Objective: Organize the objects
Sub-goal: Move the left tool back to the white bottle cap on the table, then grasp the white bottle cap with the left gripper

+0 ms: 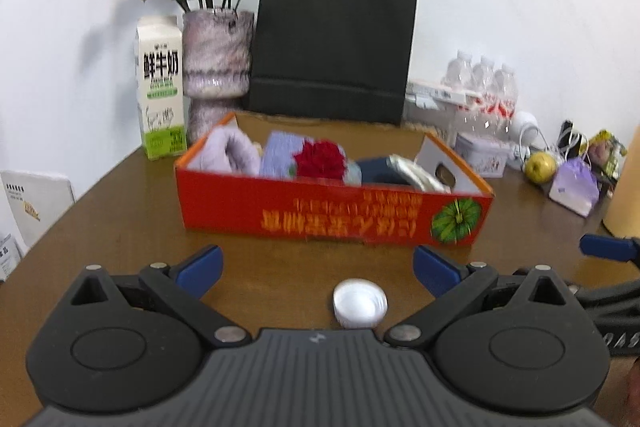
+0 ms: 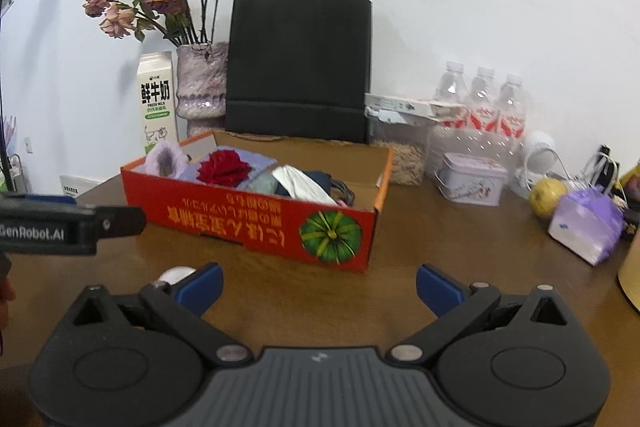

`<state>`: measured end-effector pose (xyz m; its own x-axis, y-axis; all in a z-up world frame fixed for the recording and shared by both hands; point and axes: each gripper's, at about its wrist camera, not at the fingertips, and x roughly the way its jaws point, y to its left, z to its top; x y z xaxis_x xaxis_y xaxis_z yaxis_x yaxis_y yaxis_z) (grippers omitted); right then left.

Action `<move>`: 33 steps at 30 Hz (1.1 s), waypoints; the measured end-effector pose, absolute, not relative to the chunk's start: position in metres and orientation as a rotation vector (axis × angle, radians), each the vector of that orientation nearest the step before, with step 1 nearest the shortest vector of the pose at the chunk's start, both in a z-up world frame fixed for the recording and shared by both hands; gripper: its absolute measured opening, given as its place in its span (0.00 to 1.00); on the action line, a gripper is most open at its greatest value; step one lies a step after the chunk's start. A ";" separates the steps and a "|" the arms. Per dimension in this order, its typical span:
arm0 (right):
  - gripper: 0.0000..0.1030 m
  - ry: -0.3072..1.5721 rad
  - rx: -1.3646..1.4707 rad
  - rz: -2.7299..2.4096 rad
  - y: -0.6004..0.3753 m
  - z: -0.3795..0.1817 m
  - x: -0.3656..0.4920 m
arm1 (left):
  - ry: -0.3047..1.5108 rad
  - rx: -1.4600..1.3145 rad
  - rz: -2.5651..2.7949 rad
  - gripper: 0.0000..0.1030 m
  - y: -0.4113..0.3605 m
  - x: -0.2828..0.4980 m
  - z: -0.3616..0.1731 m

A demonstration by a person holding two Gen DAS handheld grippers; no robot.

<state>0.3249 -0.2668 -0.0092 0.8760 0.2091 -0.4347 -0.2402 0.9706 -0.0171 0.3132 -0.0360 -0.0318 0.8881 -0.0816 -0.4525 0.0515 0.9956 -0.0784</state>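
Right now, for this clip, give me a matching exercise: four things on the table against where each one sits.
Things:
1. white bottle cap
2. red fabric flower
3. milk carton
4. yellow-green apple

Places:
A. left of the vase
B. inside the red cardboard box
C. far right, beside a purple packet
D. on the bare table between the open left gripper's fingers

Pairs: 1-D, 2-B, 3-A, 4-C

Red box point(image 1: 332, 215) bears orange lettering and a green striped pumpkin print; table point(image 1: 120, 227) brown; bag point(image 1: 332, 43) black; bottle cap point(image 1: 360, 303) white; gripper pads point(image 1: 200, 269) blue.
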 end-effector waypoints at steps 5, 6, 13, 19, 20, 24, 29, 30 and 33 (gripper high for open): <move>1.00 0.467 -0.050 0.213 -0.286 -0.017 0.310 | 0.541 -0.044 -0.066 1.00 -0.048 0.309 -0.052; 1.00 0.472 -0.047 0.209 -0.290 -0.018 0.308 | 0.554 -0.034 -0.065 1.00 -0.052 0.310 -0.055; 1.00 0.501 -0.012 0.163 -0.320 -0.029 0.303 | 0.639 -0.024 -0.024 1.00 -0.067 0.336 -0.073; 1.00 0.497 0.026 0.173 -0.326 -0.028 0.304 | 0.682 -0.022 0.020 1.00 -0.079 0.360 -0.082; 1.00 0.496 0.025 0.178 -0.325 -0.028 0.304 | 0.688 -0.016 0.029 1.00 -0.081 0.362 -0.082; 1.00 0.488 0.017 0.192 -0.321 -0.027 0.302 | 0.695 -0.024 0.055 1.00 -0.083 0.368 -0.083; 1.00 0.493 0.001 0.192 -0.316 -0.028 0.303 | 0.667 -0.009 0.040 0.63 -0.085 0.365 -0.081; 1.00 0.495 -0.001 0.190 -0.315 -0.029 0.303 | 0.659 -0.007 0.028 0.41 -0.085 0.364 -0.079; 1.00 0.499 -0.001 0.183 -0.315 -0.031 0.305 | 0.644 -0.043 -0.024 0.39 -0.083 0.361 -0.075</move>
<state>0.3050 -0.3151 -0.0307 0.8621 0.1747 -0.4756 -0.1751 0.9836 0.0439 0.3605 -0.0827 -0.0754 0.7993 -0.0354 -0.5999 0.0089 0.9988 -0.0472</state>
